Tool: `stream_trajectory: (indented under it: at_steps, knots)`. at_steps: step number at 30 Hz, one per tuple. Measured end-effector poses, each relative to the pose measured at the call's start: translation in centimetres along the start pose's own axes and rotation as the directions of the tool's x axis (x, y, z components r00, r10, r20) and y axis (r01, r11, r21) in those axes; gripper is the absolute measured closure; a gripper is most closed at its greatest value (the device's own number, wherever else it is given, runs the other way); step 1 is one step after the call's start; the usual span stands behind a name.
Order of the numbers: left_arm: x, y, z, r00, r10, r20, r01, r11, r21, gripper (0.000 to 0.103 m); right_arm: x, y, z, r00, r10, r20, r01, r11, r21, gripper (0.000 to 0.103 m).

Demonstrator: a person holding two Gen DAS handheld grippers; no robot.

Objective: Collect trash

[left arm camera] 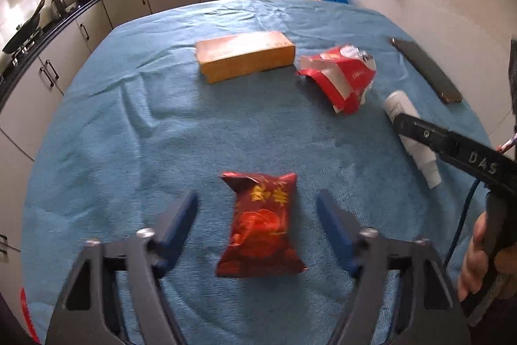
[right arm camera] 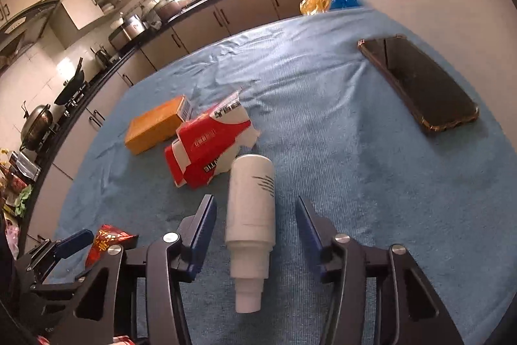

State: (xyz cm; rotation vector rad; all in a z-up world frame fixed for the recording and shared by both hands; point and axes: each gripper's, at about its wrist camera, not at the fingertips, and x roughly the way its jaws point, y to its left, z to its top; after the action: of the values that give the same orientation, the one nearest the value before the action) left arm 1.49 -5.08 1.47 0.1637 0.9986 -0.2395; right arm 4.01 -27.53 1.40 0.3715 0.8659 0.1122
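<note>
A dark red snack packet lies on the blue cloth between the blue pads of my left gripper; the pads stand clear of it on both sides, so it is open. The same packet shows at the lower left of the right wrist view, beside a left pad. A white bottle lies lengthwise between the pads of my right gripper, gaps on either side, open. The bottle is partly hidden by the right gripper's black arm in the left view. A torn red-and-white wrapper lies further back.
An orange box lies behind the wrapper. A dark phone rests at the right of the blue cloth. Kitchen cabinets and a counter run along the left and back. A hand holds the right gripper's handle.
</note>
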Motion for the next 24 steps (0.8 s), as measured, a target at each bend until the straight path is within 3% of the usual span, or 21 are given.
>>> stream_trajectory:
  at_steps: [1, 2, 6, 8, 9, 15, 19, 24]
  knots:
    - [0.5, -0.2, -0.1, 1.0, 0.0, -0.024, 0.0, 1.0, 0.002, 0.059, 0.0, 0.1, 0.0, 1.0, 0.0, -0.001, 0.0, 1.0, -0.006, 0.047]
    - [0.2, -0.2, -0.2, 1.0, 0.006, 0.001, -0.006, 1.0, -0.003, 0.069, 0.1, 0.3, 0.0, 1.0, -0.002, -0.006, 0.002, 1.0, -0.01, 0.047]
    - [-0.9, 0.0, -0.8, 1.0, -0.001, 0.005, 0.001, 0.999, -0.039, 0.07, 0.3, 1.3, -0.4, 0.999, -0.034, -0.001, 0.034, 0.997, -0.067, 0.048]
    - [-2.1, 0.3, -1.3, 1.0, 0.005, 0.023, -0.003, 0.998, -0.056, 0.07, 0.5, 1.7, -0.5, 0.999, -0.045, -0.003, 0.044, 0.995, -0.094, 0.067]
    - [-2.8, 0.5, -1.6, 0.999, 0.003, 0.033, -0.001, 0.998, -0.063, 0.07, 0.6, 1.8, -0.5, 0.999, -0.047, -0.007, 0.046, 0.994, -0.099, 0.07]
    - [-9.2, 2.8, -4.8, 0.993, -0.007, 0.114, 0.022, 0.992, -0.127, 0.07, 0.4, 1.2, -0.6, 0.999, -0.032, 0.007, 0.032, 0.997, -0.077, 0.071]
    - [-12.3, 4.9, -7.3, 0.989, -0.013, 0.148, 0.043, 0.979, -0.199, 0.07, -0.7, 0.8, -0.7, 0.999, 0.026, 0.042, -0.025, 0.999, -0.041, 0.071]
    - [-15.8, 8.1, -11.1, 0.98, 0.048, 0.195, 0.012, 0.956, -0.293, 0.07, -2.0, 1.5, -0.8, 0.993, 0.064, 0.096, -0.059, 0.997, -0.053, 0.071]
